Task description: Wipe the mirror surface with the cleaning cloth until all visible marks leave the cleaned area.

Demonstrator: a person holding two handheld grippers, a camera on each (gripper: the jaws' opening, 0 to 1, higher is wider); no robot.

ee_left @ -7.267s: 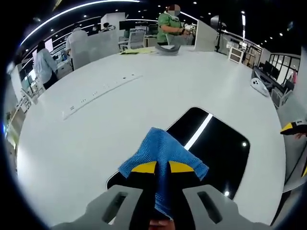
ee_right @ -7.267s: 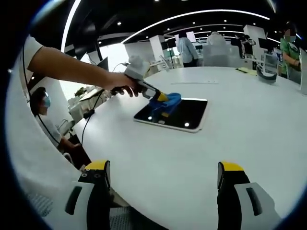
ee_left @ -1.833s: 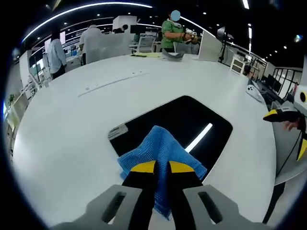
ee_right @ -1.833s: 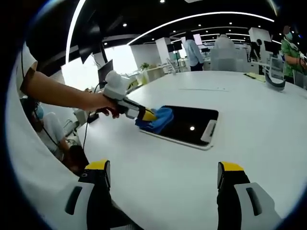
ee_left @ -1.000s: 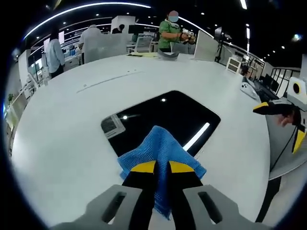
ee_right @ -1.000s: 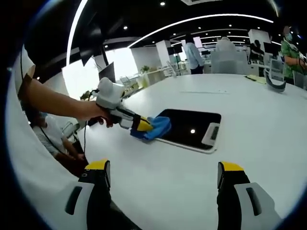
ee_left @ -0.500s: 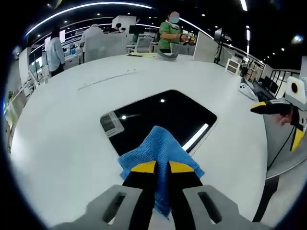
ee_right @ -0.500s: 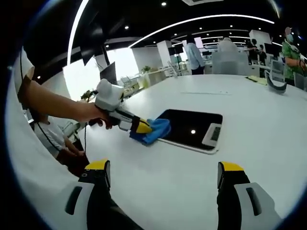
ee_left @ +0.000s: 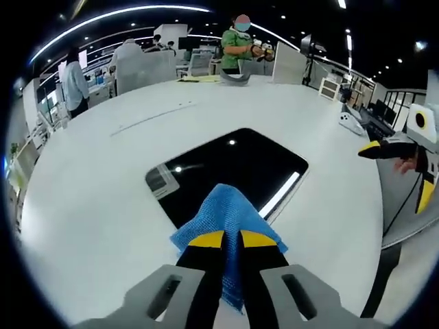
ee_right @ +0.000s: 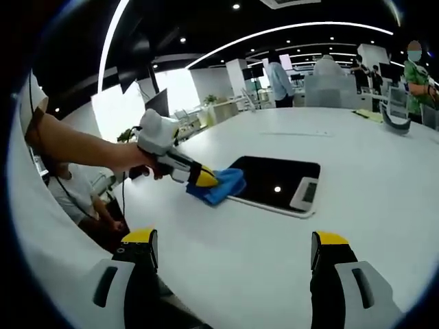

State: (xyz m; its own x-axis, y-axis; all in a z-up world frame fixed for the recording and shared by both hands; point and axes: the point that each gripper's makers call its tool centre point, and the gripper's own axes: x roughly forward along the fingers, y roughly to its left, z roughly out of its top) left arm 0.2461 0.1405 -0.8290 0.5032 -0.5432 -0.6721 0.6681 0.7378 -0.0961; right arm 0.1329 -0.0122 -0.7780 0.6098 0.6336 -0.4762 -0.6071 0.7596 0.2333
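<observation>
A dark rectangular mirror (ee_left: 233, 168) lies flat on the white round table (ee_left: 89, 205), reflecting ceiling lights. My left gripper (ee_left: 232, 239) is shut on a blue cleaning cloth (ee_left: 223, 209), which rests on the mirror's near edge. In the right gripper view the mirror (ee_right: 278, 179) lies mid-table, the blue cloth (ee_right: 221, 186) hangs over its left end, and a hand holds the left gripper (ee_right: 203, 179) there. My right gripper (ee_right: 230, 250) is open, well back from the mirror, with nothing between its fingers. The right gripper (ee_left: 392, 149) also shows at the right of the left gripper view.
People stand and work at the far side of the table (ee_left: 240, 41). A long flat strip (ee_left: 154, 116) lies on the table beyond the mirror, and a white object (ee_left: 351, 123) sits near the right rim. A seated person (ee_right: 75, 195) is beside the table edge.
The left gripper has drawn the cloth from the mirror's middle back to its near end. The right gripper has stayed open and nearly still.
</observation>
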